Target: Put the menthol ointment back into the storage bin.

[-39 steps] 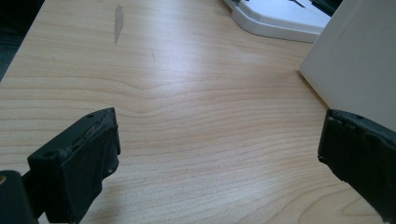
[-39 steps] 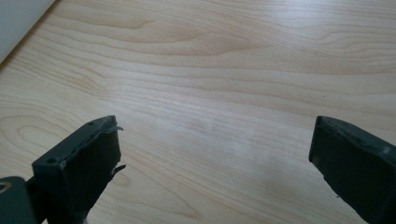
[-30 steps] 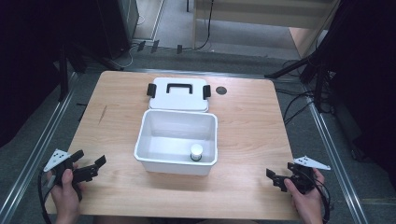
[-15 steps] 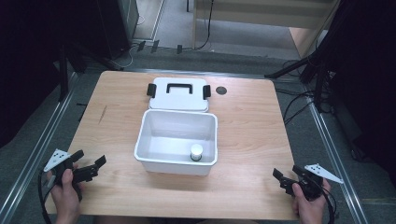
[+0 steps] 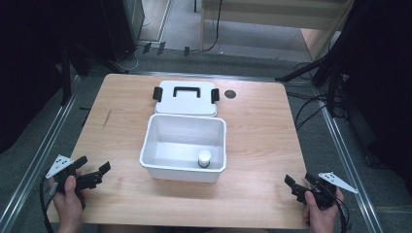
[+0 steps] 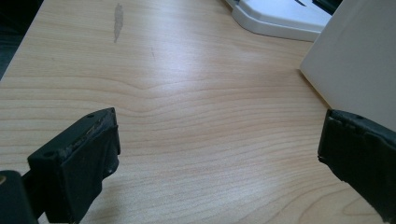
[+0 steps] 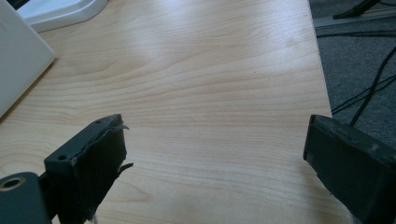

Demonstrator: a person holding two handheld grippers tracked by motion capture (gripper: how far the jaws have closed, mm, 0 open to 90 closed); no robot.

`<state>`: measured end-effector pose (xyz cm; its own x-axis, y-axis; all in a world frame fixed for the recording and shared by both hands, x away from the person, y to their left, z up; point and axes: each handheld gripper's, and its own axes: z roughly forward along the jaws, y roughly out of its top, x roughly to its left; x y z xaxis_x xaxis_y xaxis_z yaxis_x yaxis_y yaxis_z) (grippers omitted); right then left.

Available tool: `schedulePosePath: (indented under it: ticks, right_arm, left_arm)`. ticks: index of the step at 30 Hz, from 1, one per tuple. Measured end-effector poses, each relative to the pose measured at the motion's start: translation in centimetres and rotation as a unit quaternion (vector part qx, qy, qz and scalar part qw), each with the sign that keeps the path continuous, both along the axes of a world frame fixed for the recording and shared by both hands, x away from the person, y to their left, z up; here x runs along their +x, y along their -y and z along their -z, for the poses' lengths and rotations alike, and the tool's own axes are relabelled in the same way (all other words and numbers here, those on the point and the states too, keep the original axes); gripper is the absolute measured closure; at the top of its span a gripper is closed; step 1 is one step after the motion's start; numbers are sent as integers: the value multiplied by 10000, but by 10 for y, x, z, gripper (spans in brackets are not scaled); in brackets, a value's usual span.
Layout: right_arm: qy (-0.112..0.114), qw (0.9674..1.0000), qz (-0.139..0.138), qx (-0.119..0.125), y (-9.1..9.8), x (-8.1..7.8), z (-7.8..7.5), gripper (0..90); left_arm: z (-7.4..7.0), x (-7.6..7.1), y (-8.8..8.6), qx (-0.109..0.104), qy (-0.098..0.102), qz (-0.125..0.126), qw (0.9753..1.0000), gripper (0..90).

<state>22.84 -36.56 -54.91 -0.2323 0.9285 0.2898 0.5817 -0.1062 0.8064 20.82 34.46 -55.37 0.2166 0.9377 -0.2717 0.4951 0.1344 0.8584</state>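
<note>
The desk [image 5: 121,111] is pale wood with wavy brown grain and a small grey smudge [image 6: 117,21] toward its far left corner, plus a dark round spot [image 5: 230,94] near the far edge. At its middle sits a plain white box [image 5: 151,160] holding a small white-capped jar [image 5: 204,158], and the white lid [image 5: 187,103] behind it carries a black handle [image 5: 187,90] and black clips. Both the left gripper [image 5: 94,174] and right gripper [image 5: 293,187] are matt black with light grey plates on top.

One white bin [image 5: 184,148], one lid [image 5: 186,97], one small jar [image 5: 204,158], two grippers [image 5: 92,175] [image 5: 297,187]
</note>
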Motion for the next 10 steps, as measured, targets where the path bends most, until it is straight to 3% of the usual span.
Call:
schedulePosePath:
  ticks: [10]
  right_arm:
    - [-97, 9999, -47, -60, -2, 2, 1, 61]
  left_arm:
    - [0, 1, 0, 34, -26, 9, 10000, 0]
